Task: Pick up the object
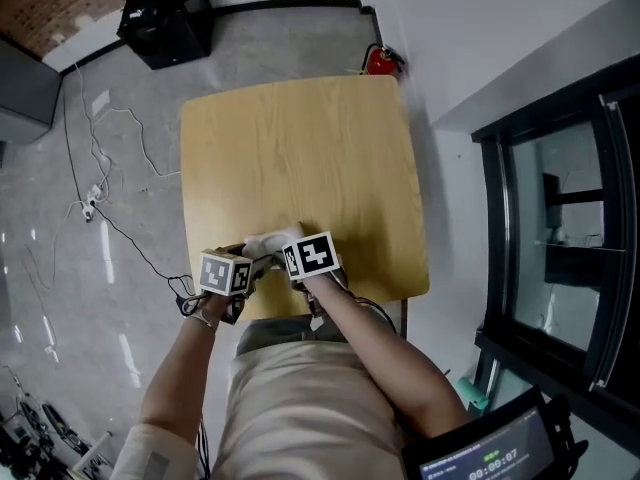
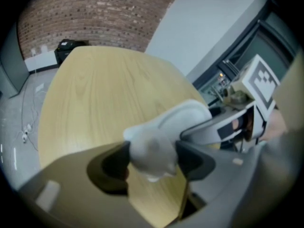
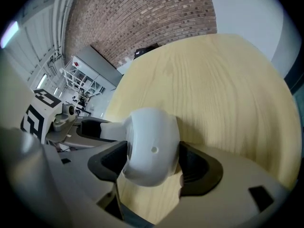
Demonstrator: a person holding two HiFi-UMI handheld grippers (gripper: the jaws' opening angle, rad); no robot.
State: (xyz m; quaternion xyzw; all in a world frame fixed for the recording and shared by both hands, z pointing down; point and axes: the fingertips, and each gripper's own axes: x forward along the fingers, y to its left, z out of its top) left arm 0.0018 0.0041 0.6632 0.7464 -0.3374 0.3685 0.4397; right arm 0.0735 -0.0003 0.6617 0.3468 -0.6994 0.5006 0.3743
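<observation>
From overhead the white object (image 1: 268, 240) only peeked out, mostly covered by the marker cubes (image 1: 310, 256); in the left claw (image 2: 153, 156) view it was blurred, sides tucked behind the jaws; the table's (image 1: 300, 148) near edge was lost under the arms (image 1: 380, 348)

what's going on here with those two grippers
A person holds a gripper in each hand at the near edge of a wooden table. Both are closed on the same white object: the left gripper pinches its narrower end, and the right gripper clamps its rounded end with jaws spread wide. Whether the object is already off the tabletop can't be told.
</observation>
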